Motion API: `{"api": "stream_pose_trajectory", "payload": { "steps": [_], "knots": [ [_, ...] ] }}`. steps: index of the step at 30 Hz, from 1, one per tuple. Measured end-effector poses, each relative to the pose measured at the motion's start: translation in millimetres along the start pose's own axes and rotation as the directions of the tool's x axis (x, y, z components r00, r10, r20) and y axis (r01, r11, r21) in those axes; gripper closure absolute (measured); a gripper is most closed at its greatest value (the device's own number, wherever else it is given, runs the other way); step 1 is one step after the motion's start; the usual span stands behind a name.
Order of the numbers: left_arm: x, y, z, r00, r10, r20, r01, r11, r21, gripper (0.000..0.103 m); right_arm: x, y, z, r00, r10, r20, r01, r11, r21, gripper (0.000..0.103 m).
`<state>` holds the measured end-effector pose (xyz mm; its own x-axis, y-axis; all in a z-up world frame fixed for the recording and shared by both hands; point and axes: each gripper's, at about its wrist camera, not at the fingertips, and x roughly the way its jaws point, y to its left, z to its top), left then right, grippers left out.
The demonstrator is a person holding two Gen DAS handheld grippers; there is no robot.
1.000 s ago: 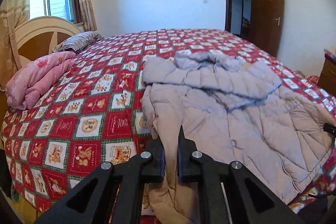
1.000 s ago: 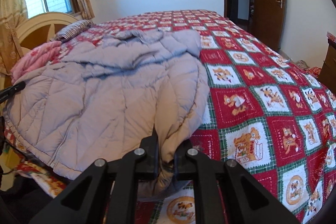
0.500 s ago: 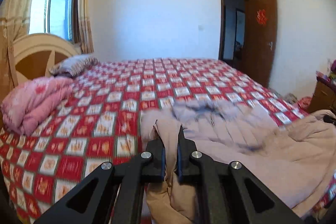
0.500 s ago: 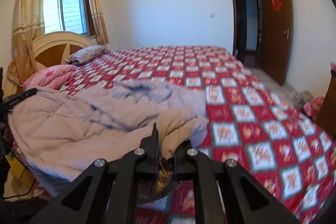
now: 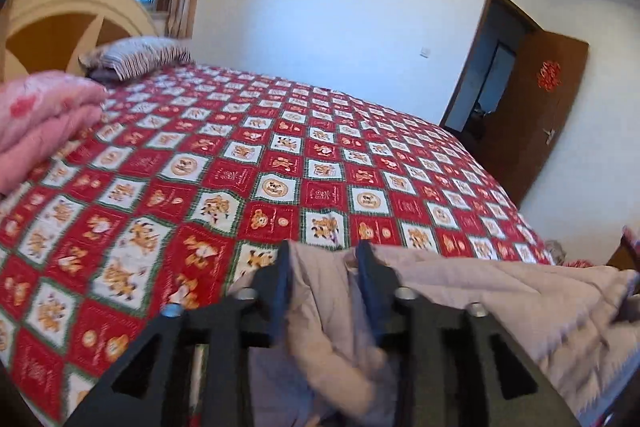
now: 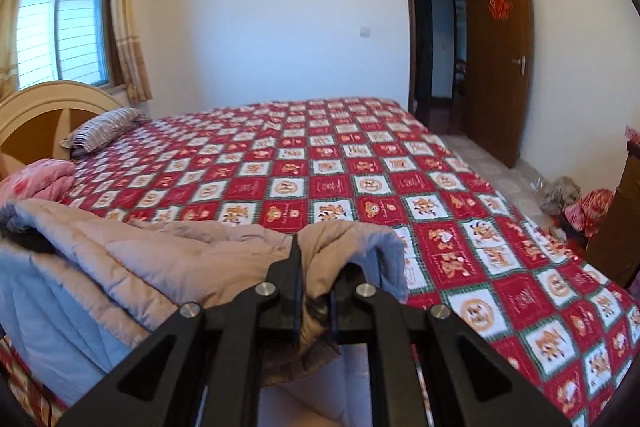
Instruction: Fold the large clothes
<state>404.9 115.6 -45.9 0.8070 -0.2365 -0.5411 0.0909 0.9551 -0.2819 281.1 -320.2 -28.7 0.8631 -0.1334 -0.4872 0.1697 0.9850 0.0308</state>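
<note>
Left tool (image 5: 324, 255) just parted around blurred coat (image 5: 500, 291); right tool (image 6: 316, 259) clamps its hem.

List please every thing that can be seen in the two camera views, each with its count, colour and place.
padded coat: one, beige-grey with a bluish lining, bunched at the near edge of the bed
bedspread: one, red and white checks with cartoon prints, covering the bed
folded quilt: one, pink, at the head end on the left
pillow: one, striped grey, by the headboard
headboard: one, cream and tan, curved, under the window
window: one, with yellowish curtains, left wall
door: one, brown, standing open, with a red ornament
light switch: one, white, on the far wall
left gripper: one, black, jaws just opened, coat fabric lying between them
right gripper: one, black, shut on the coat's edge
</note>
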Motion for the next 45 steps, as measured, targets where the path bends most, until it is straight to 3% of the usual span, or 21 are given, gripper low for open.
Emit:
{"api": "stream_pose_trajectory", "payload": {
  "steps": [1,2,3,6,8,11,12,13,14,16,17,19,22,24,26,27,30,34,36,38,45],
  "knots": [
    [6.2,3.6,5.3,0.999,0.043,0.023,-0.043,0.999,-0.022,0.028,11.9,-1.0,1.9,1.000,-0.001,-0.015,0.001,1.000,0.006,0.092],
    [9.5,7.5,9.7,0.995,0.088,0.048,-0.086,0.995,-0.044,0.001,26.0,-2.5,3.9,1.000,-0.004,-0.029,0.004,1.000,0.017,0.092],
    [13.7,14.2,15.4,0.990,0.118,0.082,-0.112,0.991,-0.079,0.001,34.4,-4.8,4.4,0.999,-0.007,-0.035,0.009,1.000,0.030,0.092],
    [32.8,23.0,24.4,0.982,0.173,0.069,-0.166,0.981,-0.102,0.001,77.0,-12.0,9.0,0.996,-0.006,-0.093,0.014,0.996,0.084,0.087],
    [45.5,21.8,20.0,0.972,0.232,0.050,-0.227,0.971,-0.080,0.001,102.0,-15.3,10.6,0.991,0.000,-0.132,0.015,0.993,0.118,0.067],
    [63.7,14.4,2.5,0.941,0.339,0.018,-0.338,0.941,-0.033,0.001,137.1,-19.2,10.8,0.982,0.020,-0.186,0.013,0.985,0.171,0.047],
    [66.4,12.0,-1.0,0.935,0.354,0.020,-0.353,0.935,-0.020,0.001,142.2,-19.8,11.9,0.983,0.003,-0.182,0.030,0.984,0.176,0.040],
    [68.0,7.8,-6.9,0.920,0.390,0.021,-0.390,0.921,0.000,0.001,144.5,-20.4,13.0,0.987,-0.040,-0.153,0.068,0.982,0.178,0.027],
    [68.2,3.8,-10.3,0.906,0.423,0.022,-0.423,0.906,0.018,0.001,143.1,-21.9,14.2,0.990,-0.045,-0.133,0.070,0.979,0.190,0.021],
    [61.9,-8.0,-16.1,0.873,0.486,0.044,-0.488,0.872,0.046,0.001,139.9,-21.4,15.8,0.991,-0.060,-0.123,0.083,0.977,0.196,0.020],
    [51.0,-17.6,-19.9,0.867,0.490,0.086,-0.495,0.868,0.041,0.001,131.2,-15.5,15.4,0.987,-0.109,-0.117,0.128,0.978,0.167,0.020],
    [28.9,-41.0,-30.3,0.879,0.446,0.170,-0.460,0.887,0.052,0.001,114.5,2.9,13.1,0.988,-0.122,-0.089,0.132,0.985,0.107,0.019],
    [20.6,-78.4,-50.0,0.906,0.361,0.221,-0.398,0.904,0.156,0.001,78.4,50.0,-9.7,0.998,-0.055,-0.041,0.055,0.998,-0.023,0.005],
    [33.3,-99.7,-59.9,0.914,0.341,0.221,-0.391,0.886,0.249,0.001,78.3,73.4,-26.0,0.999,-0.031,-0.040,0.027,0.994,-0.106,0.005],
    [55.2,-111.0,-65.7,0.906,0.361,0.222,-0.417,0.852,0.316,0.001,93.6,98.8,-42.5,0.997,-0.027,-0.079,0.009,0.977,-0.213,0.007],
    [68.8,-110.2,-64.3,0.894,0.389,0.223,-0.445,0.833,0.328,0.001,102.4,105.1,-46.8,0.995,-0.036,-0.094,0.012,0.970,-0.241,0.008],
    [101.9,-91.5,-48.9,0.853,0.491,0.178,-0.523,0.805,0.280,0.001,130.0,109.0,-45.3,0.988,-0.105,-0.113,0.069,0.956,-0.287,0.009],
    [149.3,-38.3,-33.2,0.832,0.555,-0.021,-0.551,0.829,0.099,0.001,165.3,83.4,-29.5,0.974,-0.178,-0.139,0.144,0.964,-0.225,0.009],
    [166.5,-17.5,-39.3,0.852,0.515,-0.096,-0.515,0.857,0.030,0.001,182.9,68.0,-27.8,0.966,-0.197,-0.165,0.168,0.970,-0.176,0.010],
    [170.8,-12.9,-45.8,0.864,0.493,-0.102,-0.496,0.868,-0.001,0.001,192.5,57.2,-30.7,0.968,-0.184,-0.171,0.164,0.978,-0.126,0.009],
    [190.0,-15.6,-58.0,0.855,0.498,-0.148,-0.501,0.866,0.019,0.001,213.4,56.1,-35.0,0.964,-0.155,-0.217,0.140,0.986,-0.087,0.003]
  ]
}}
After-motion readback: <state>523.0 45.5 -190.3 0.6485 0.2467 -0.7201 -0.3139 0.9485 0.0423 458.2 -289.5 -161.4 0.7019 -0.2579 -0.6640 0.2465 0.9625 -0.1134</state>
